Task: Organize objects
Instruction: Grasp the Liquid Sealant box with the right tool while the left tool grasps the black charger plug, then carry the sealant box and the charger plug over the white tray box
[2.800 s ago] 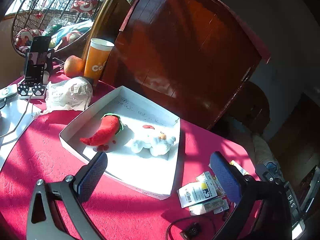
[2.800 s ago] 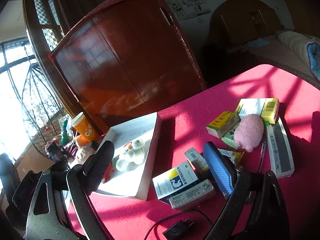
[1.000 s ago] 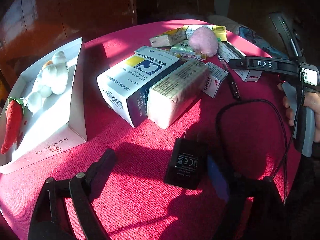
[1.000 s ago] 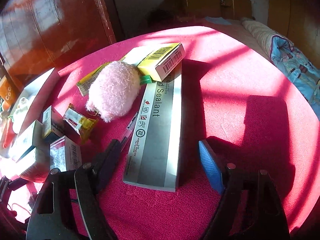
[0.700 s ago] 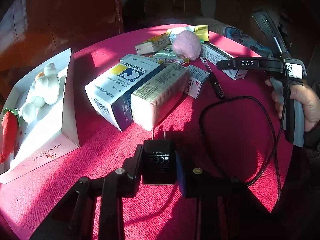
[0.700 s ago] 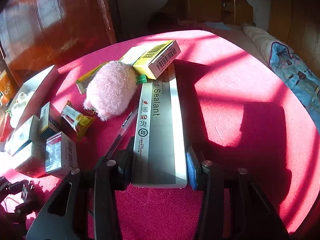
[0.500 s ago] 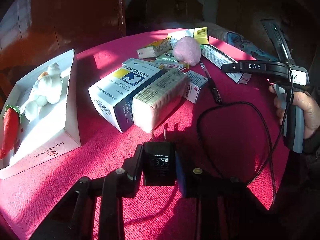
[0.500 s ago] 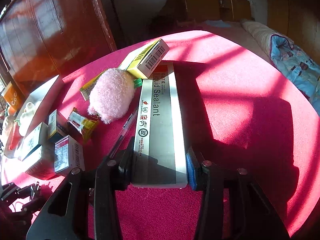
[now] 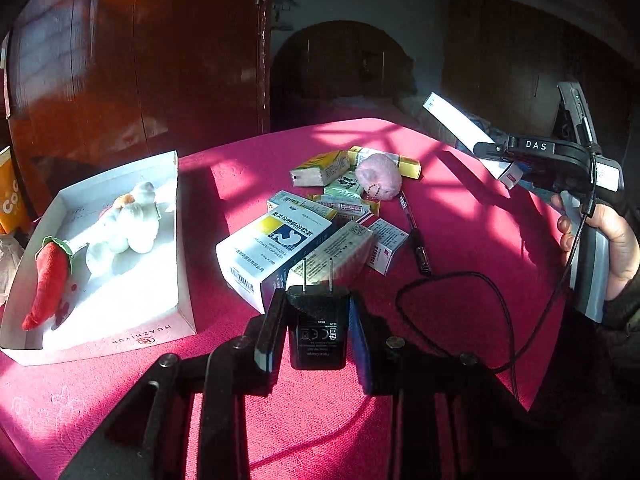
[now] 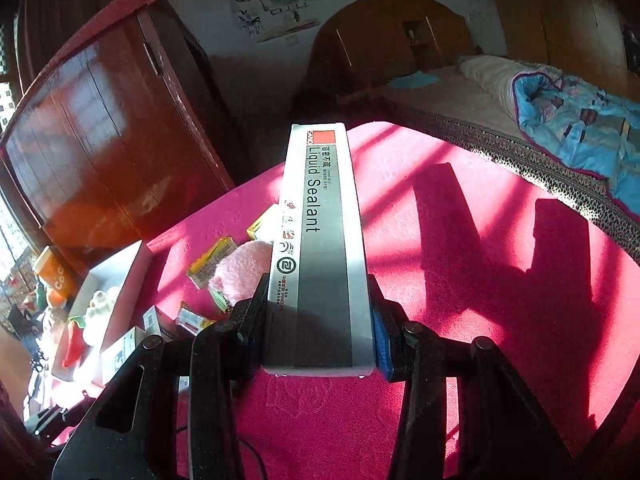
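My left gripper (image 9: 316,320) is shut on a black plug charger (image 9: 318,328), prongs forward, lifted above the red tablecloth (image 9: 460,208); its cable (image 9: 496,312) trails to the right. My right gripper (image 10: 320,320) is shut on a long grey Liquid Sealant box (image 10: 320,240) and holds it raised above the table; it also shows in the left wrist view (image 9: 460,128). A white tray (image 9: 168,320) at the left holds a red chili plush (image 9: 48,276) and a white plush (image 9: 124,220).
Several medicine boxes (image 9: 276,248), a pink plush ball (image 9: 378,176) and a pen (image 9: 416,236) lie mid-table. An orange cup (image 9: 8,196) stands at far left. A dark wooden cabinet (image 9: 140,60) stands behind the table, a bed (image 10: 560,120) to the right.
Both grippers closed on their objects and lifted: the left raised the charger off the cloth, the right raised the sealant box well above the table.
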`<state>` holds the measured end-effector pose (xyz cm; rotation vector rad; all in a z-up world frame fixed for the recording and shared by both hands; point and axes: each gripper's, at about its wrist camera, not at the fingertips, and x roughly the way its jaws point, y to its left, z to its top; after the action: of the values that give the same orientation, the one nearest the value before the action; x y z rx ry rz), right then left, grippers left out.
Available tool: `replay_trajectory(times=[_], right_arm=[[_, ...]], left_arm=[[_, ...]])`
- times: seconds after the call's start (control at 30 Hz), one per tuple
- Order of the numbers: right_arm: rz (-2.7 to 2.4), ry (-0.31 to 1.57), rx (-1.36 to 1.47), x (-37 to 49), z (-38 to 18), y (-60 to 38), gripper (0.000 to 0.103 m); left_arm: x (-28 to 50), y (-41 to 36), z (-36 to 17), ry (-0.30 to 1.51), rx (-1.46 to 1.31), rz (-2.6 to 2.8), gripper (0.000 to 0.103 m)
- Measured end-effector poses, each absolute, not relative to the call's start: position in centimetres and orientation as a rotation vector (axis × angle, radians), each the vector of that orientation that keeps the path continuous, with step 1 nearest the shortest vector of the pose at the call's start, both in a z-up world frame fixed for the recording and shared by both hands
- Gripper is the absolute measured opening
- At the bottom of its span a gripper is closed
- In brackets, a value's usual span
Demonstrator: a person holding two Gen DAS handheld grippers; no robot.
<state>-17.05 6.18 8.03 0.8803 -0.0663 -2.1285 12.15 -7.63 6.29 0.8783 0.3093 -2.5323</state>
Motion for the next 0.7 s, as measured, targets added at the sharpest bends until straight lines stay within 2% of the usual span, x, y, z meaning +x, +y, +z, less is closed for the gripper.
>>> replay_trajectory(times=[0.3, 0.7], right_arm=[[-2.067, -0.095, 0.792, -14.5, 10.8, 6.1, 0.042], [-1.988, -0.077, 0.756, -11.8, 11.8, 5.5, 0.042]], left_arm=[[12.9, -7.9, 7.6, 0.318, 0.807, -2.524, 0.029], [14.3, -8.9, 8.1, 0.318, 0.774, -2.393, 0.029]])
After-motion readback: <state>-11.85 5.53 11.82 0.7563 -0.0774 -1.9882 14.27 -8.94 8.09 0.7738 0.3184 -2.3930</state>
